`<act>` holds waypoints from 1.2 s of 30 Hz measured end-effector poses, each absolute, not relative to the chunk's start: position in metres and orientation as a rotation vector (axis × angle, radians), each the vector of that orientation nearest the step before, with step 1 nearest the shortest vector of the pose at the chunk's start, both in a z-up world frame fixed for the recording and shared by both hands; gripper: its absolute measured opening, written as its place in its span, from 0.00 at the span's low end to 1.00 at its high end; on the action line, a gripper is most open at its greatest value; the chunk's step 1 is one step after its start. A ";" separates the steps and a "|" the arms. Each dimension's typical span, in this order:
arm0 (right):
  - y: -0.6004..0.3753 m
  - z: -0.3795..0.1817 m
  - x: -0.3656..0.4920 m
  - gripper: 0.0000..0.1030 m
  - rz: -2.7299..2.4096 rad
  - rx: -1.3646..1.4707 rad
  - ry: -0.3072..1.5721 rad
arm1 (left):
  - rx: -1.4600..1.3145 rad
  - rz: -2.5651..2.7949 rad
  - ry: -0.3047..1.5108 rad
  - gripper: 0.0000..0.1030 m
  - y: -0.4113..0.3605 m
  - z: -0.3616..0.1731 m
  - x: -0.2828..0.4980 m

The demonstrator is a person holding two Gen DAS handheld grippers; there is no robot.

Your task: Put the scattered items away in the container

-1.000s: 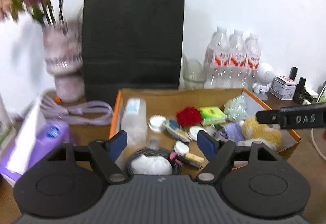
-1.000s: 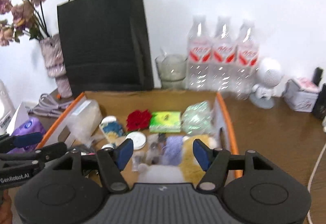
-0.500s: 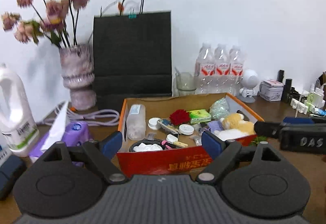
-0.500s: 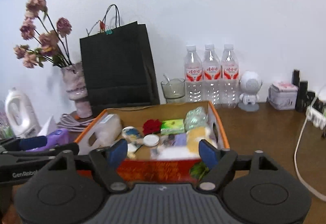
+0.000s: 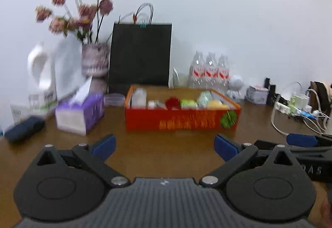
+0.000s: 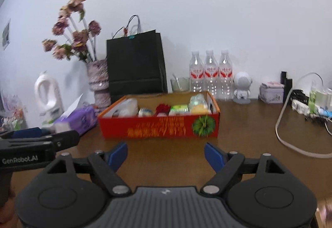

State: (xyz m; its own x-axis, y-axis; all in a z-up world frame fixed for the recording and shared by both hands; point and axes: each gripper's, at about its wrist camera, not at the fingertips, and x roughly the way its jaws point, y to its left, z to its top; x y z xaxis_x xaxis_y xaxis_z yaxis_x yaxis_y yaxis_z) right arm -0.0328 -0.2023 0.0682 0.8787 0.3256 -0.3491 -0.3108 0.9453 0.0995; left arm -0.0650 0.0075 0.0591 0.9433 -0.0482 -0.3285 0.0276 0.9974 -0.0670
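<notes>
Both grippers are drawing back from the red cardboard box [image 5: 182, 122], which a second ago was filling the lower half of each view with its contents right under the fingers and is now sitting well ahead across a bare strip of brown wooden counter [image 5: 166, 153]. The left gripper [image 5: 164, 146] is spreading its blue-padded fingers with nothing between them, and the right gripper [image 6: 166, 154] is likewise widening, also empty. The box is lying straight in front of both, its long side running across the views and facing the fingers, with the right gripper seeming slightly nearer to its right-hand end, where a green printed rosette [image 6: 203, 125] is marking the front wall. Inside, a clear plastic container [image 6: 129, 106], a red fabric flower [image 6: 163, 108], a green packet [image 6: 178, 108], a crinkly clear bag [image 6: 197, 99] and something soft and yellow [image 6: 199, 109] are packed close below the orange rim. No loose item is showing on the counter in front of the box, so the tidying is looking finished, by my judgement. Around it stand things that look like fixtures: a purple tissue box [image 5: 79, 112] to the left, a matte black paper bag [image 6: 136, 64] behind, three ribbed water bottles [image 6: 210, 74], a mottled vase of dried pink flowers [image 6: 97, 80] and a white jug [image 6: 48, 97].
</notes>
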 end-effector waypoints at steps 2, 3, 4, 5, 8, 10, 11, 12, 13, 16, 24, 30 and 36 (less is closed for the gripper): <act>-0.207 0.057 -0.053 0.85 0.340 0.021 0.402 | -0.062 -0.051 0.377 1.00 0.007 0.048 -0.077; -0.210 0.052 -0.062 0.85 0.337 0.018 0.417 | -0.048 -0.048 0.398 1.00 0.006 0.044 -0.081; -0.211 0.048 -0.067 0.85 0.334 0.021 0.435 | -0.035 -0.039 0.414 1.00 0.006 0.041 -0.083; -0.213 0.044 -0.072 0.85 0.336 0.025 0.452 | -0.029 -0.030 0.426 1.00 0.006 0.039 -0.083; -0.210 0.036 -0.077 0.86 0.349 0.019 0.486 | -0.036 -0.031 0.464 1.00 0.010 0.034 -0.076; -0.205 0.031 -0.071 0.86 0.355 0.009 0.507 | -0.027 -0.016 0.491 1.00 0.011 0.030 -0.067; -0.202 0.029 -0.066 0.86 0.348 0.007 0.522 | -0.018 -0.010 0.501 1.00 0.012 0.028 -0.062; -0.199 0.027 -0.061 0.86 0.339 0.006 0.533 | -0.011 -0.008 0.511 1.00 0.013 0.026 -0.056; -0.196 0.025 -0.055 0.86 0.333 0.005 0.543 | -0.008 -0.009 0.521 1.00 0.013 0.025 -0.051; -0.189 0.018 -0.037 0.86 0.321 -0.006 0.573 | -0.012 -0.006 0.557 1.00 0.017 0.020 -0.032; -0.176 0.002 0.007 0.87 0.262 -0.032 0.670 | 0.009 0.001 0.662 1.00 0.018 0.005 0.010; -0.166 0.001 0.024 0.96 0.216 -0.075 0.682 | 0.002 0.024 0.707 1.00 0.023 0.000 0.024; -0.168 -0.001 0.030 1.00 0.198 -0.060 0.700 | 0.018 0.018 0.696 1.00 0.020 -0.002 0.023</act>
State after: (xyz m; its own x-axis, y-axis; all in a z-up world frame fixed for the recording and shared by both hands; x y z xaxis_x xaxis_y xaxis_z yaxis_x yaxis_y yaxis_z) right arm 0.0302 -0.1682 -0.0006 0.7470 0.1607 -0.6451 -0.2007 0.9796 0.0118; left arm 0.0233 0.0200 -0.0022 0.7672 0.0225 -0.6410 -0.0105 0.9997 0.0225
